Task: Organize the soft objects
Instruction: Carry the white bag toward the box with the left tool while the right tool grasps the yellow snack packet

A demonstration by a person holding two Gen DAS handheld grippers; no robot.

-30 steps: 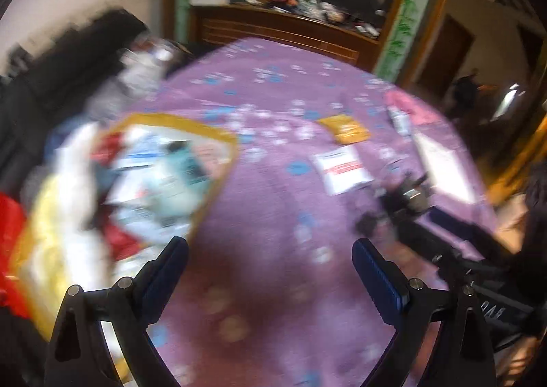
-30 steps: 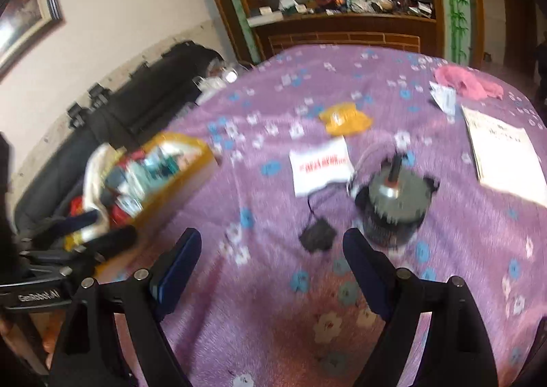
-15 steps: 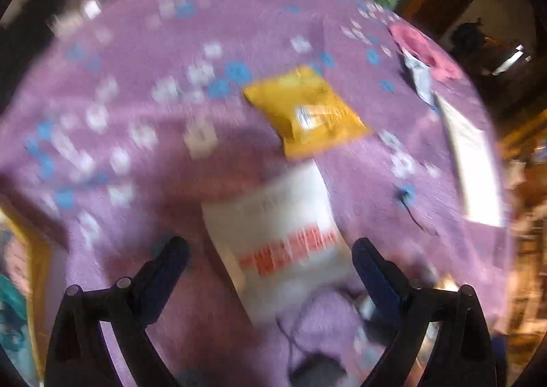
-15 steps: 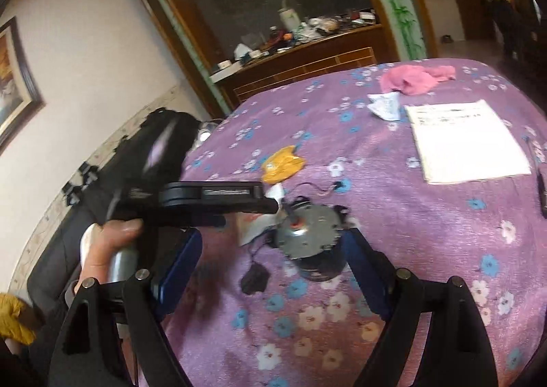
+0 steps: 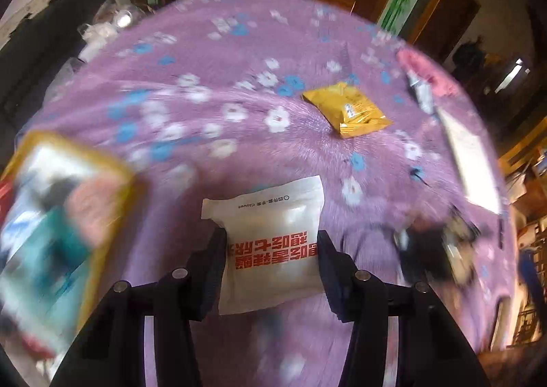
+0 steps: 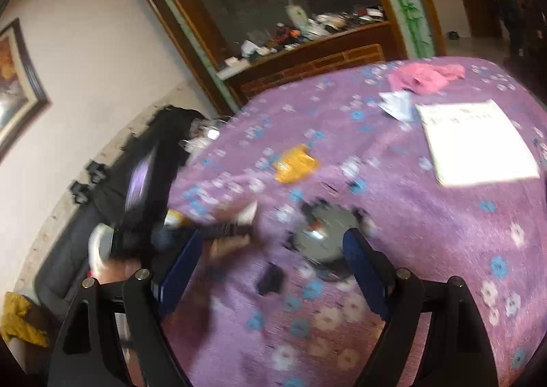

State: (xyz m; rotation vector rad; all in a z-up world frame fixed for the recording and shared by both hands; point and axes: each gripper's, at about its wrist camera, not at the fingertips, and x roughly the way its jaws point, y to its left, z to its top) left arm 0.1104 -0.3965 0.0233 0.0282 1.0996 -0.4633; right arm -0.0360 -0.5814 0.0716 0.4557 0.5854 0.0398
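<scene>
My left gripper is shut on a white soft packet with red lettering and holds it above the purple flowered tablecloth. A yellow soft packet lies on the cloth farther back; it also shows in the right wrist view. A yellow-rimmed box full of soft packets sits at the left. My right gripper is open and empty above the cloth, with the left gripper and hand blurred at its left.
A grey round motor with a black plug lies on the cloth between my right fingers. A white paper sheet and a pink cloth lie at the far right. A wooden cabinet stands behind.
My left gripper closed on the white packet and lifted it, swinging back toward the box. My right gripper stayed open and drifted slightly.
</scene>
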